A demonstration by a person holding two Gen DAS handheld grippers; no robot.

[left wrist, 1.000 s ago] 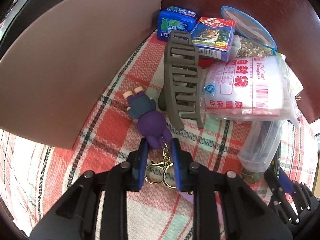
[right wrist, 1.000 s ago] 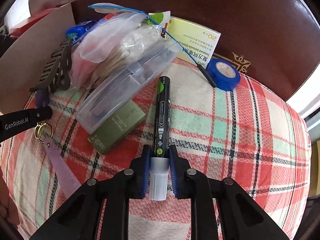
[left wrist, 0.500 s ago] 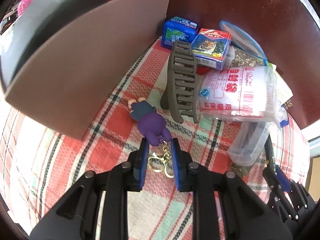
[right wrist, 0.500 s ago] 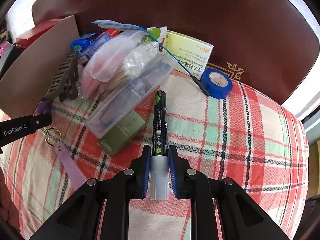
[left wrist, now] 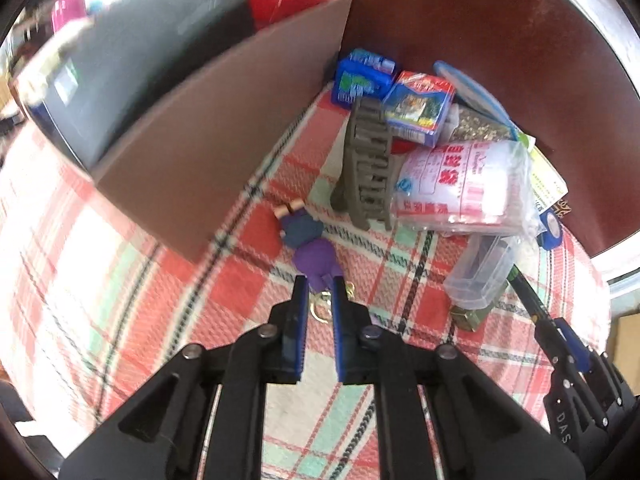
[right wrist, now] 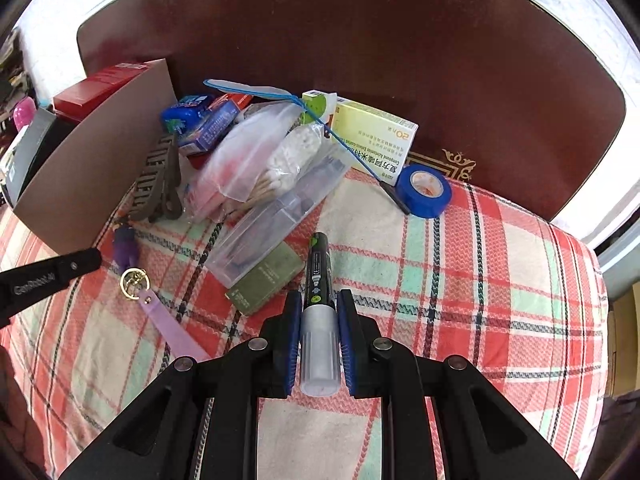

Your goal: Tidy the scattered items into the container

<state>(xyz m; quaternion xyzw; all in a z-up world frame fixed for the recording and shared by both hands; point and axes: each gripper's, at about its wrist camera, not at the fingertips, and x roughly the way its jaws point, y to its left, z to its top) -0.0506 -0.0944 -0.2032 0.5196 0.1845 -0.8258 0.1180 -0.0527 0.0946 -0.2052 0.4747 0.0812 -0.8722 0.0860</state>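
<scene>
Leftmost, the left gripper (left wrist: 319, 290) has its fingers pinched on the purple keychain (left wrist: 316, 258) beside the container (left wrist: 224, 152); soft and light, it seems best held at the figure's base, figure pointing far. Rightward, the right gripper (right wrist: 319, 312) clamps the marker (right wrist: 318, 276): stiff, slick, lengthwise pointing far.

Black grippers (right wrist: 318, 312), blue ribbed pads (right wrist: 293, 328) (silver screws (right wrist: 258, 344)).

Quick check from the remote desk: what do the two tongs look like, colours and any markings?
Both tongs are matte black frames with silver rivets and two straight fingers lined with ribbed blue pads, left tongs and right tongs alike. White "GenRobot.AI" lettering runs along the left one's side; part-legible white letters mark the right one's body. No cables or sleeves show.
</scene>
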